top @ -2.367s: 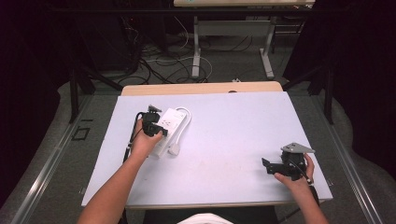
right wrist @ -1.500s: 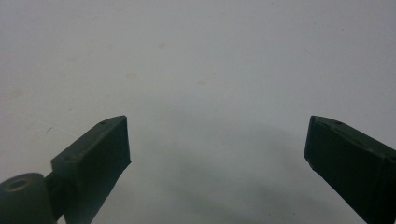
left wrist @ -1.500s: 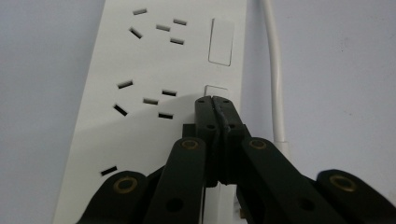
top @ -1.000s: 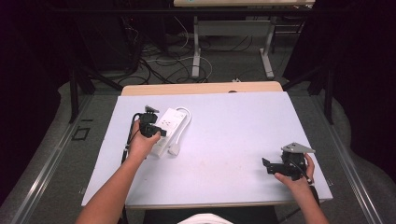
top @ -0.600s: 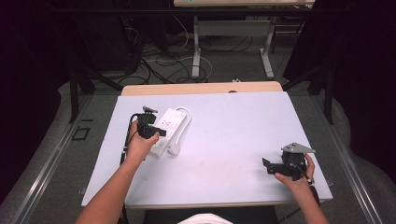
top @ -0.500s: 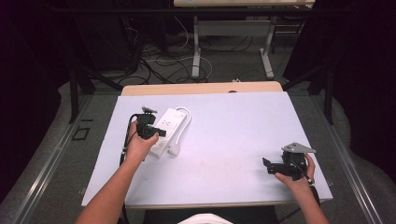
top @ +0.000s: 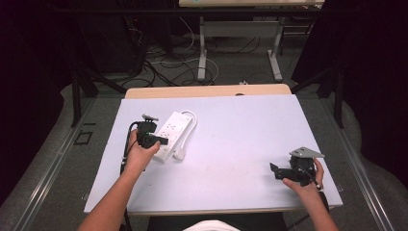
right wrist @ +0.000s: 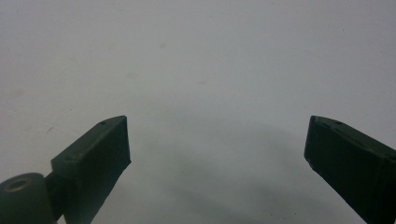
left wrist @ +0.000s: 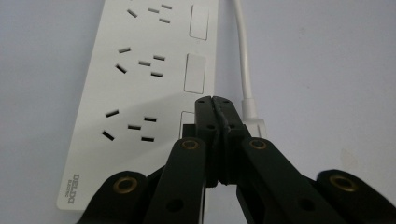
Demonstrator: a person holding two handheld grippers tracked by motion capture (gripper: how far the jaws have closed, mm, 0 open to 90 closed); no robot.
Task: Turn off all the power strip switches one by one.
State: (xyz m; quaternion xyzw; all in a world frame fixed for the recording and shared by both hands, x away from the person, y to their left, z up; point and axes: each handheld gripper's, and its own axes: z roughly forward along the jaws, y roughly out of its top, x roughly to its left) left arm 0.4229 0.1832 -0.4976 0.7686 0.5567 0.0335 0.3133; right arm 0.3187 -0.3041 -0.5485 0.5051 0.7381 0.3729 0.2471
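A white power strip point(top: 169, 132) lies on the left part of the table, its white cable point(top: 191, 118) looping round to a plug point(top: 179, 155) beside it. My left gripper point(top: 162, 141) sits over the strip's near end. In the left gripper view its jaws are shut together, with the left gripper's tips point(left wrist: 215, 101) over a rectangular switch on the power strip point(left wrist: 140, 79); the cable point(left wrist: 243, 60) runs alongside. My right gripper point(top: 274, 171) is held low over the table's near right corner. The right gripper point(right wrist: 217, 140) is open wide with nothing between its jaws.
The pale table point(top: 240, 130) has a wooden strip point(top: 207, 90) along its far edge. Beyond it are a second table's legs point(top: 202, 48) and loose cables on the floor point(top: 163, 62).
The left gripper has shifted very slightly over the power strip's near end. The right gripper has stayed where it was.
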